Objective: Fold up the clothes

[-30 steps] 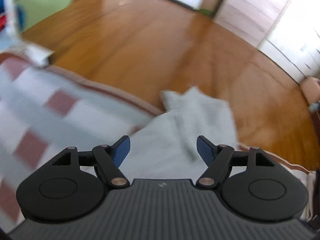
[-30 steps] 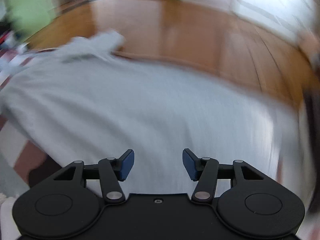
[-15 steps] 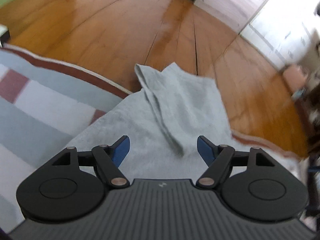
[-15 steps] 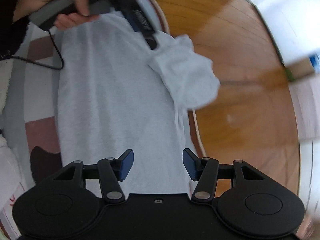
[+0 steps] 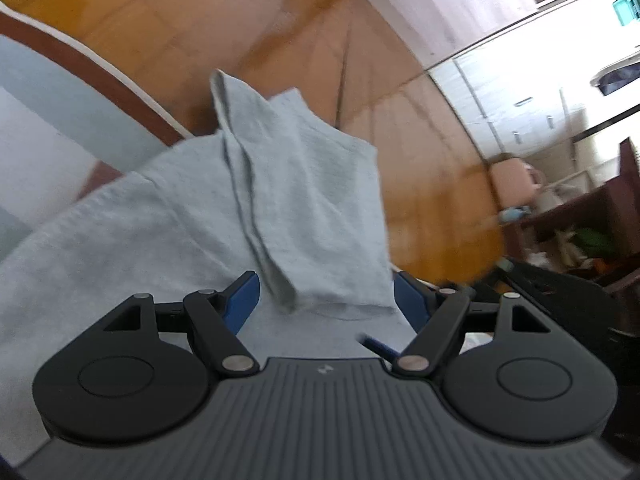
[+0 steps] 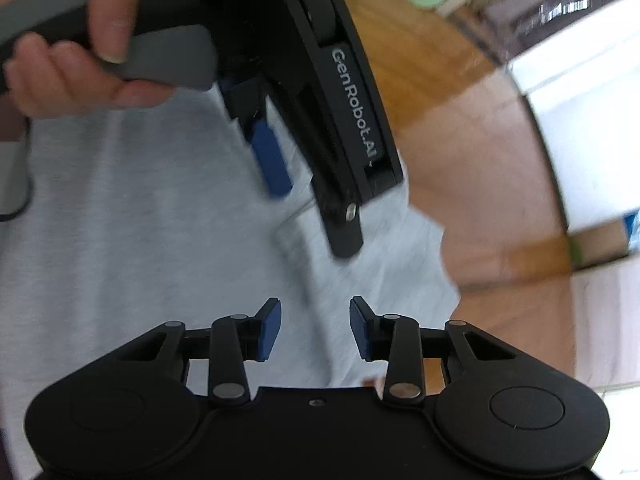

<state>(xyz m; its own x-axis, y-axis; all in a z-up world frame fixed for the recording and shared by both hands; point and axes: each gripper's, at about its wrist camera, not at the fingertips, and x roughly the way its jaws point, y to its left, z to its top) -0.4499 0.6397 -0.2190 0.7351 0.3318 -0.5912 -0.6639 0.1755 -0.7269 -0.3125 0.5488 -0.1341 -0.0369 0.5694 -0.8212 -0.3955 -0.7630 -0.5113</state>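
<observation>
The grey shirt (image 5: 168, 232) lies spread mid-frame, its sleeve (image 5: 304, 200) hanging over the rug's edge (image 5: 120, 92), and with both the left gripper (image 5: 326, 300) and right gripper (image 6: 314, 328) spread wide and empty, crowding together could snag or bunch it.

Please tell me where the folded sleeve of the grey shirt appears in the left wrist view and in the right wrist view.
Left wrist view: the folded sleeve fills the centre, ahead of the open left gripper.
Right wrist view: it lies right of centre, under the other gripper.
Shared landmark: the wooden floor beyond the sleeve.
</observation>
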